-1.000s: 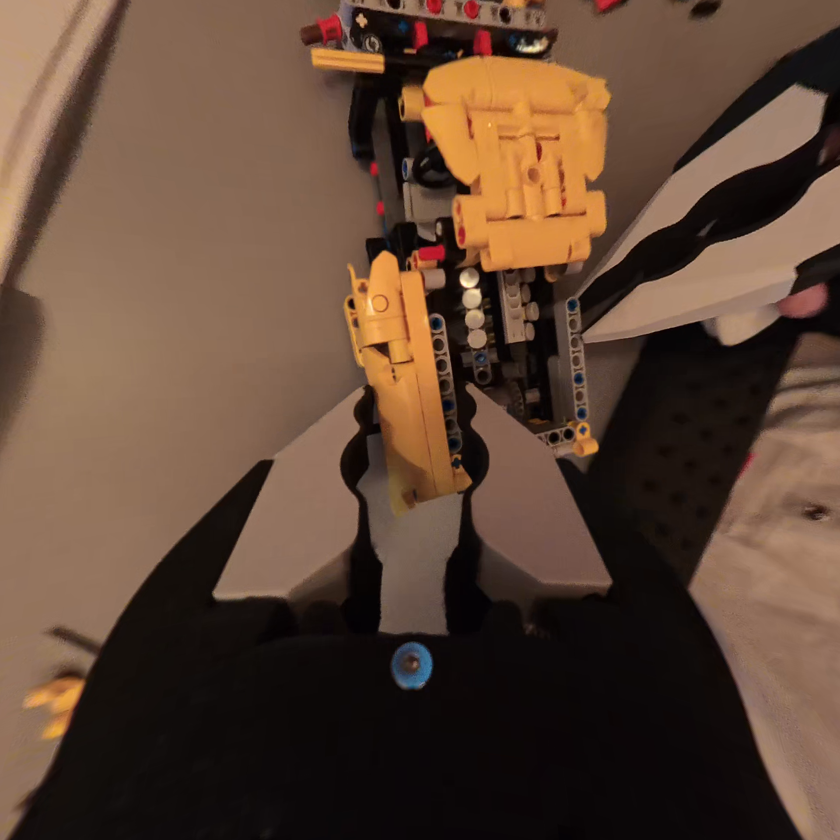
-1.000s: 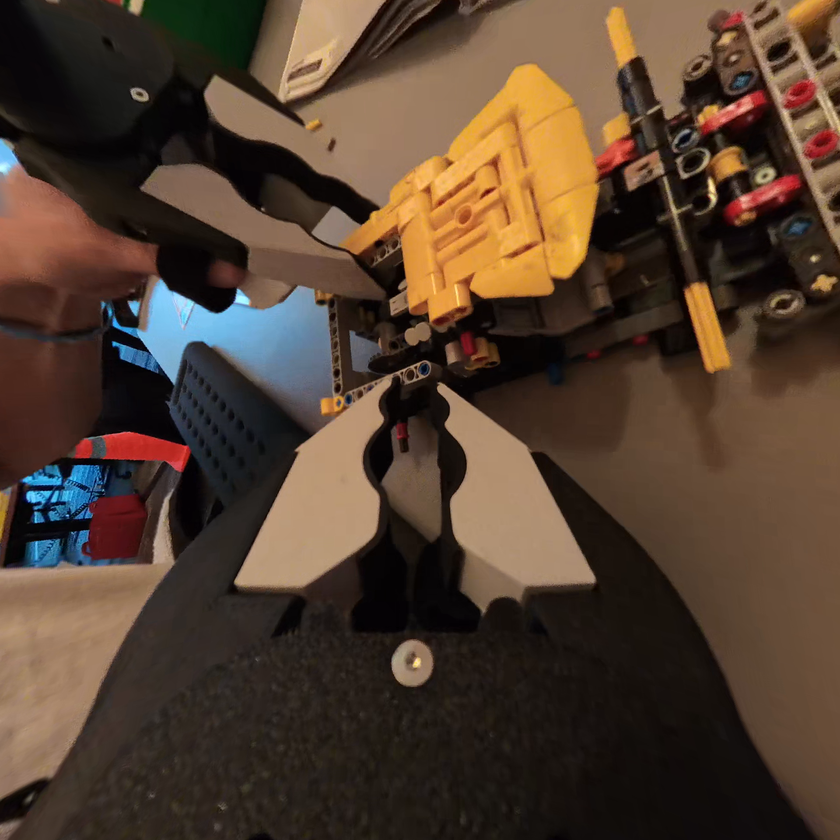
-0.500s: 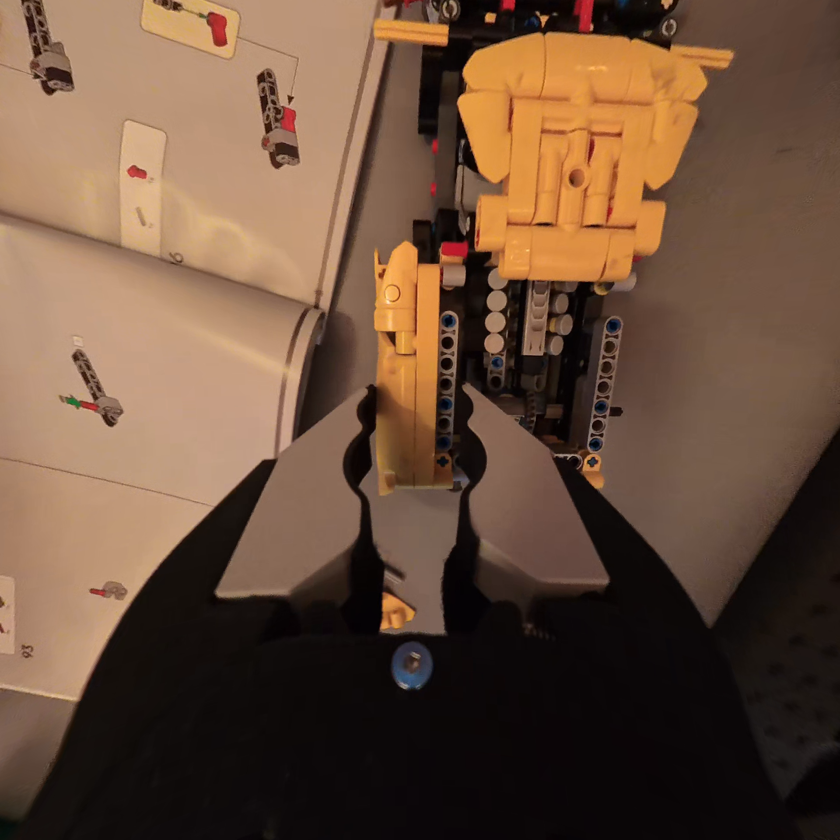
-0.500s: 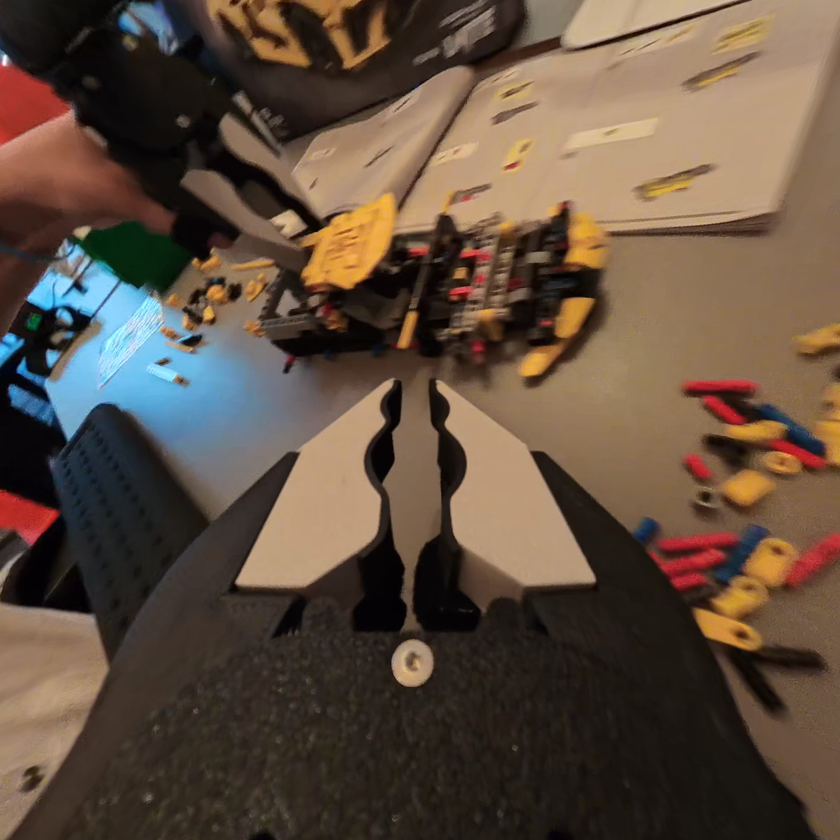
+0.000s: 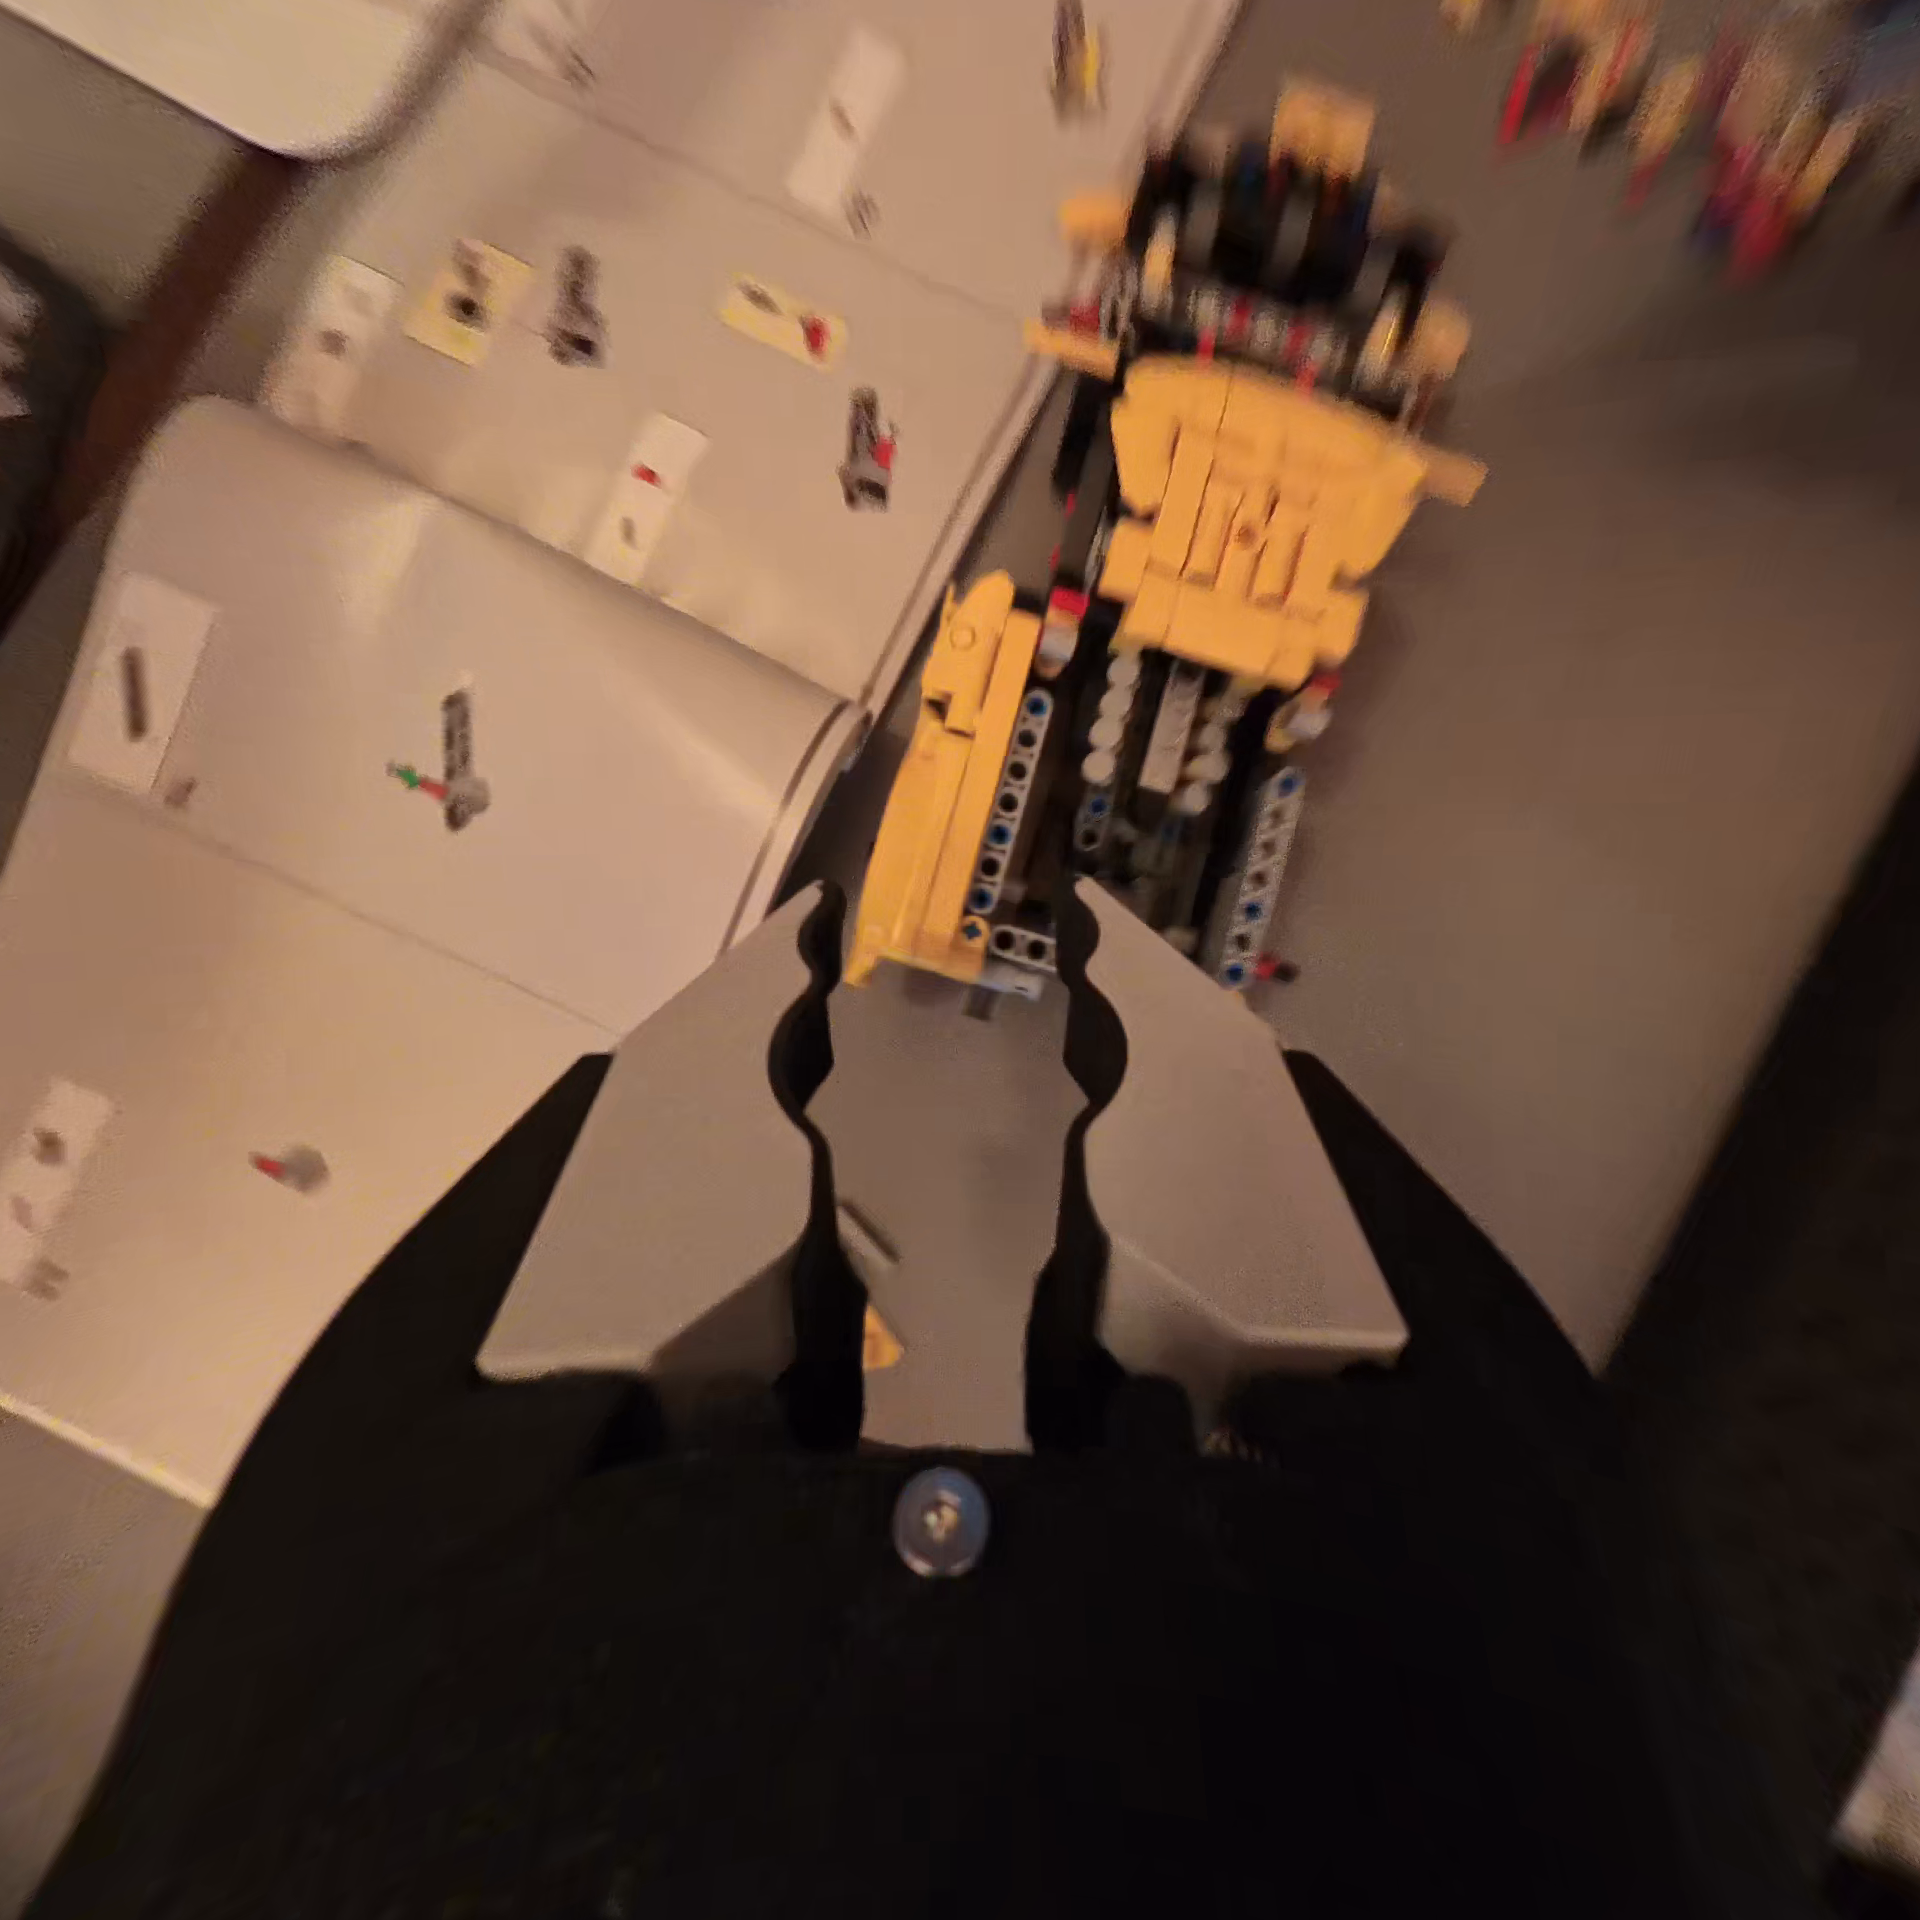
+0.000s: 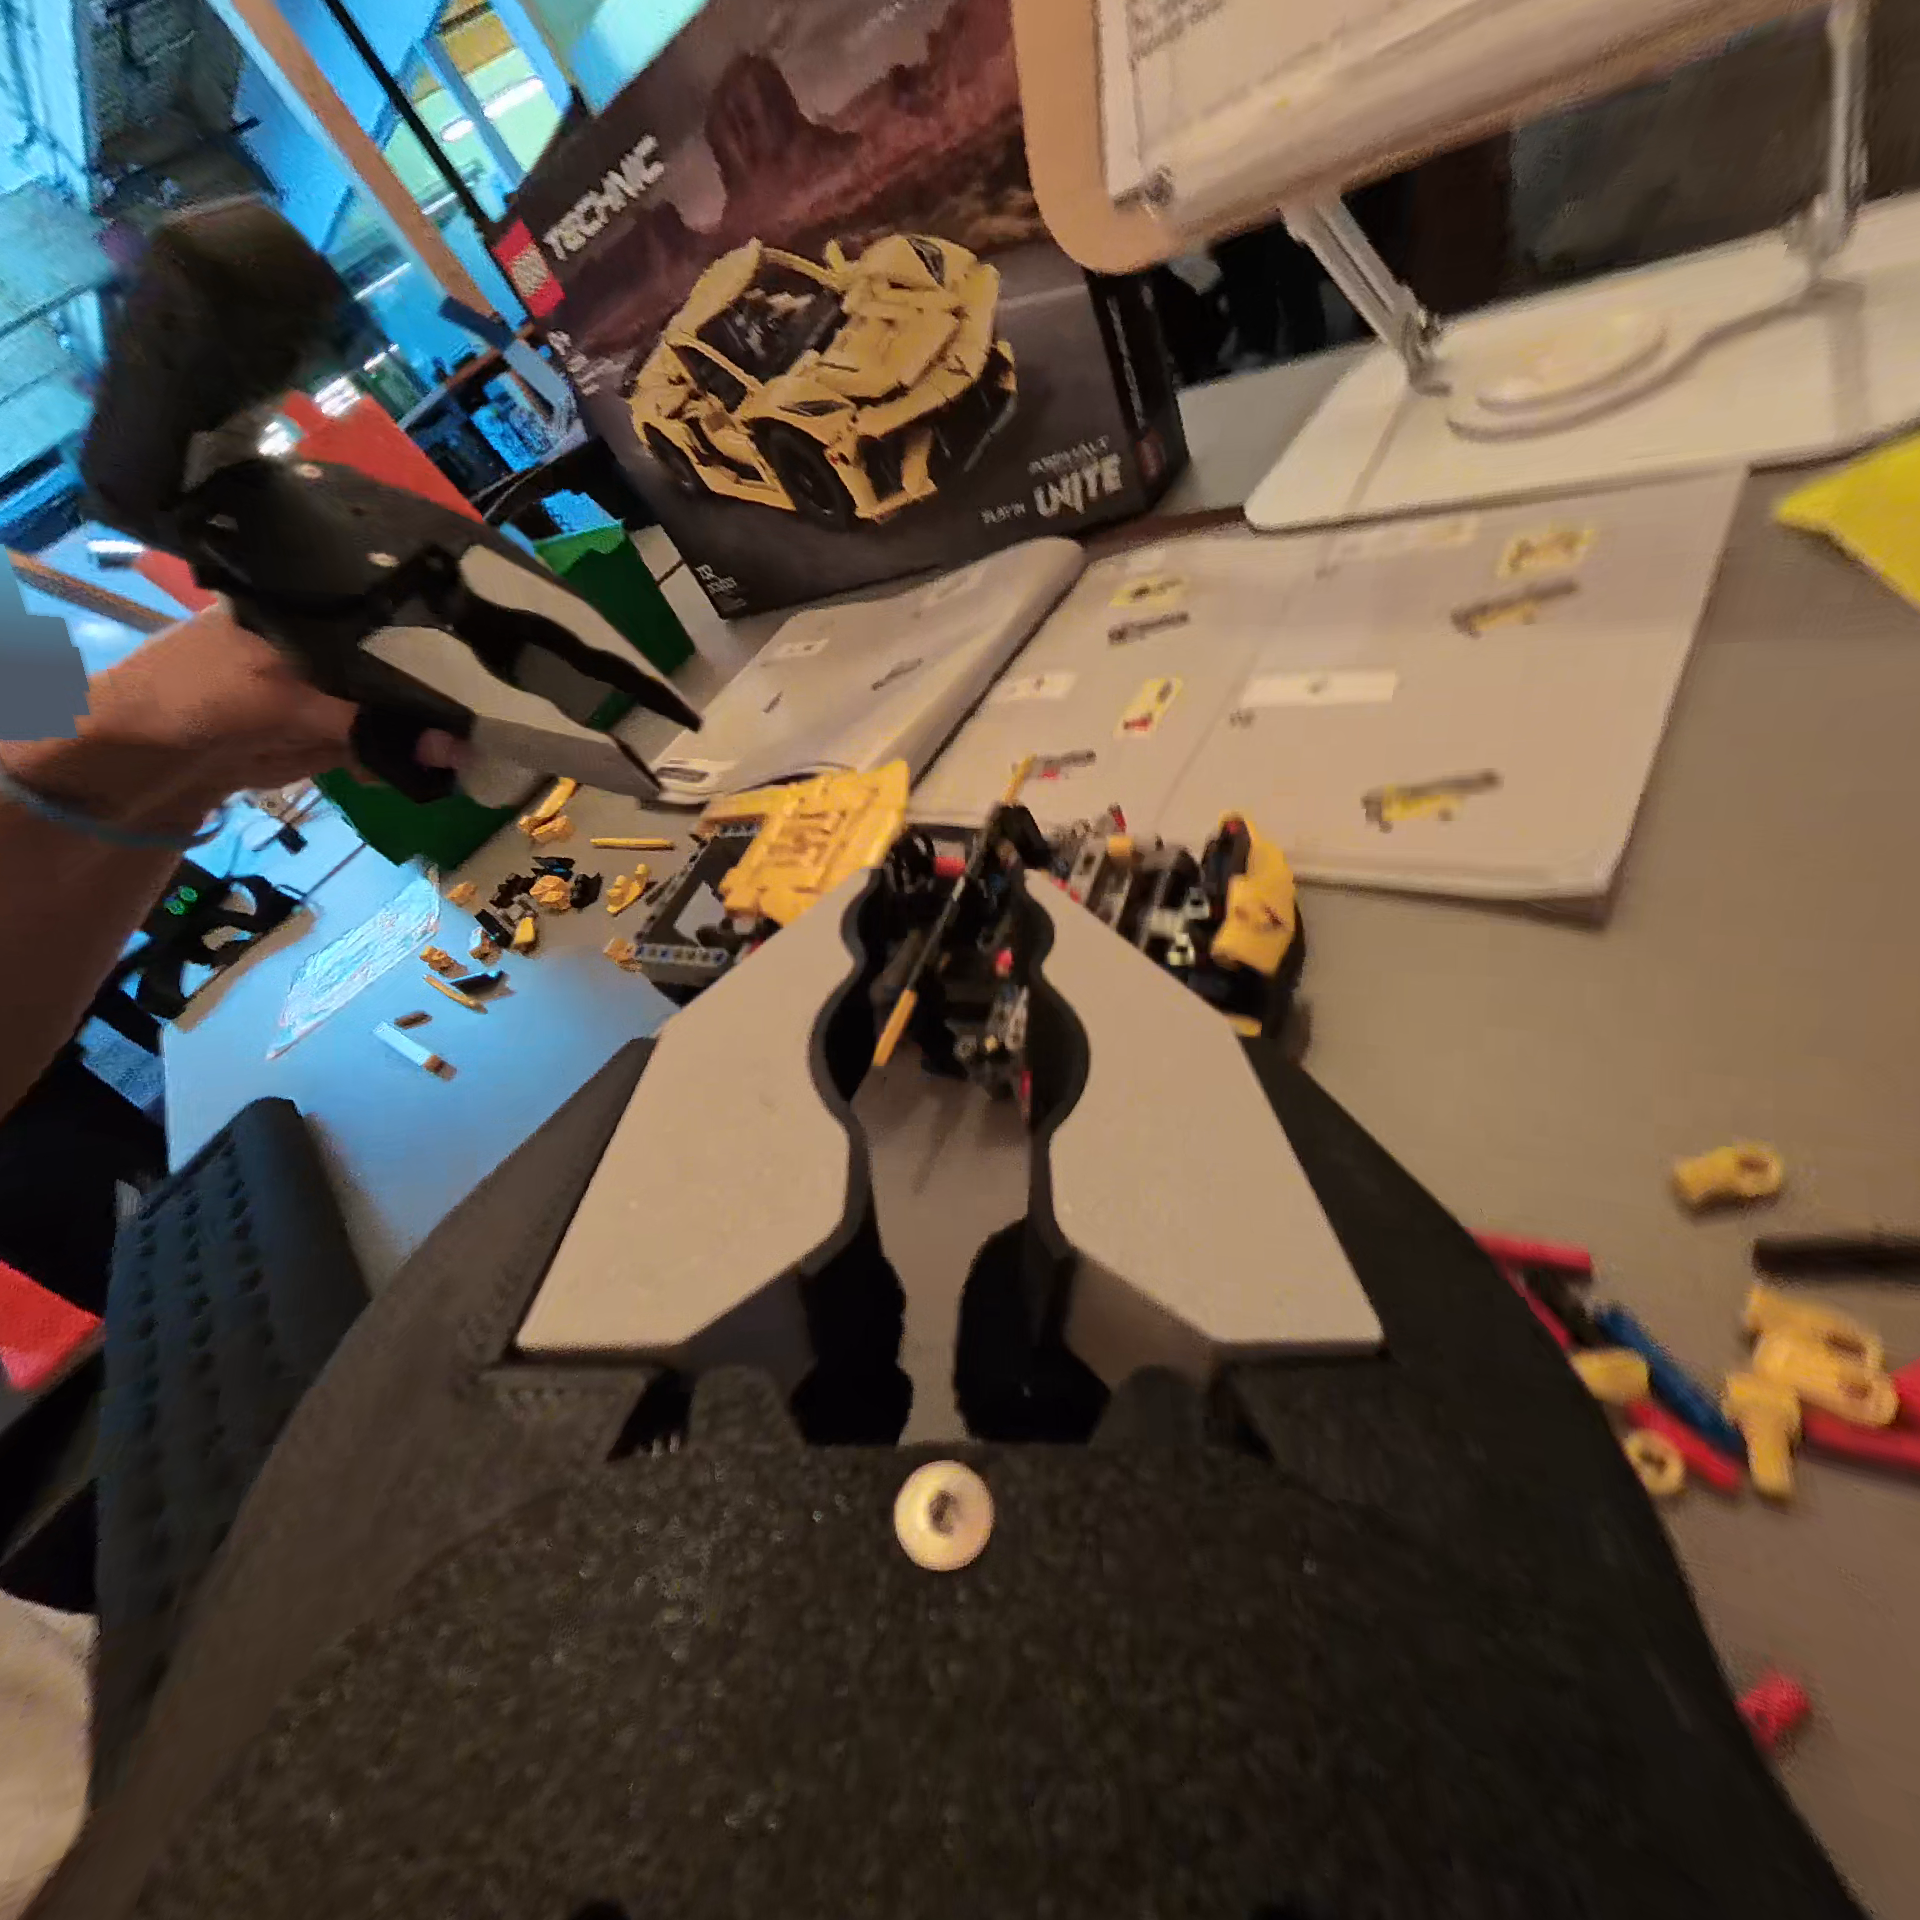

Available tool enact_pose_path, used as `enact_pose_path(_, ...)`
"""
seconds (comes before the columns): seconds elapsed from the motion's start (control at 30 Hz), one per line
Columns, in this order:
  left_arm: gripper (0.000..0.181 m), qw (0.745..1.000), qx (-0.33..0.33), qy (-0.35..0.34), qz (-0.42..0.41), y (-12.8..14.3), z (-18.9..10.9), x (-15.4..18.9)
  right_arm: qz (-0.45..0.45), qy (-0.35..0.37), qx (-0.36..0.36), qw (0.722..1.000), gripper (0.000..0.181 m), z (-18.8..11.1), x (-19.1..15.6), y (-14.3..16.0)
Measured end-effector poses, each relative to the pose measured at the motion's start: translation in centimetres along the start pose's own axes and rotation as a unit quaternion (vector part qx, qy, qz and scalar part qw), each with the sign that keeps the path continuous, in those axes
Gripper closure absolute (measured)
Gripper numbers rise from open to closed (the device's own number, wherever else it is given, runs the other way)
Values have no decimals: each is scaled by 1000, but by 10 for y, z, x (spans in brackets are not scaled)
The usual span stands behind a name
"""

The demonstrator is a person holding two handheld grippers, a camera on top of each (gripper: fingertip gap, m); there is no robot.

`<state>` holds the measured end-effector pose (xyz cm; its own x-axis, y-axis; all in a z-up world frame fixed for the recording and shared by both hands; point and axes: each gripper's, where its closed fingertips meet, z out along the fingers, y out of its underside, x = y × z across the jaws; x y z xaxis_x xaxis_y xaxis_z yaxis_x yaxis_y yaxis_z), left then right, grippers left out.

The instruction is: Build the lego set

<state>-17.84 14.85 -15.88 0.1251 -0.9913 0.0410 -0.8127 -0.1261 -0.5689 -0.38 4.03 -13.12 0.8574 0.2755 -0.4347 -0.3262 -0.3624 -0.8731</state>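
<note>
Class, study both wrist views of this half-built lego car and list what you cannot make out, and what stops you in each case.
- Left wrist view: the far end of the lego car and the loose pieces beyond it are smeared by motion blur.
- Left wrist view: a small yellow piece is mostly hidden behind the left gripper.
- Right wrist view: the car's middle is hidden behind the right gripper.
- Right wrist view: the instruction booklet drawings are too small and blurred.
</note>
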Motion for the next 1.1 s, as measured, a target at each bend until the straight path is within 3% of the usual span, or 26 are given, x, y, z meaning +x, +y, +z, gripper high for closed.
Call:
enact_pose_path(0.07,140,988,121,0,-93,-2,-28,6,-51,-3,6,999,155,11,-7,-11)
enact_pose_path(0.13,140,955,234,-14,-179,9,-43,9,-103,-4,-1,995,149,26,-13,-17)
enact_pose_path(0.23,141,899,337,-110,-257,39,-48,-3,-149,-5,-32,988,147,52,-18,-17)
enact_pose_path(0.3,143,849,406,-159,-299,53,-57,-12,-164,-1,-8,986,148,62,-17,-24)
enact_pose_path(0.37,144,819,446,-158,-326,55,-72,-17,-140,-10,1,990,143,65,-18,-24)
enact_pose_path(0.47,144,823,435,-210,-299,63,-89,-31,-146,0,3,989,143,59,-14,-15)
enact_pose_path(0.63,144,831,406,-229,-304,78,-84,-34,-139,6,-1,990,145,54,-9,-10)
enact_pose_path(0.9,144,786,446,-259,-341,104,-123,-58,-129,20,-10,991,147,59,4,-10)
enact_pose_path(1.0,144,799,424,-281,-322,115,-126,-64,-146,61,5,987,146,35,21,-25)
enact_pose_path(1.1,144,810,424,-249,-320,105,-113,-59,-157,169,-7,973,140,-18,63,-37)
